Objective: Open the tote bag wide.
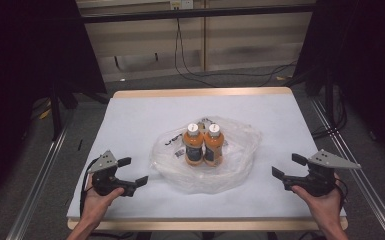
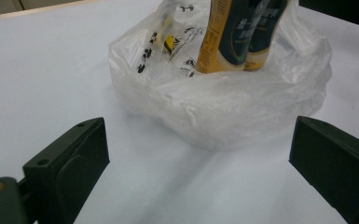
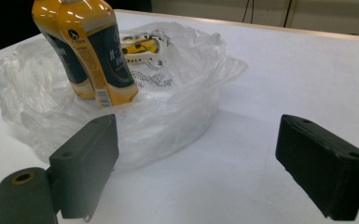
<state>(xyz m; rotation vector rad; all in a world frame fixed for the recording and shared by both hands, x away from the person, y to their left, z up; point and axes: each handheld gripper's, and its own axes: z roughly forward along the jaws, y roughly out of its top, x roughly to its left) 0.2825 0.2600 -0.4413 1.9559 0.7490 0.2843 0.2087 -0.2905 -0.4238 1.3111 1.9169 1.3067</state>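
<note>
Your left gripper (image 1: pixel 134 171) and right gripper (image 1: pixel 284 167) gape empty, flanking the plastic bag (image 1: pixel 240 150) holding 2 bottles (image 1: pixel 203 145).

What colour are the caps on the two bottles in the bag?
White caps on both orange bottles; the high view shows them best.

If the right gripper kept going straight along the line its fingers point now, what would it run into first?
Most likely the crumpled rim of the clear plastic bag, ahead of the open right gripper; the orange bottles stand farther in, to the left in its view.
</note>
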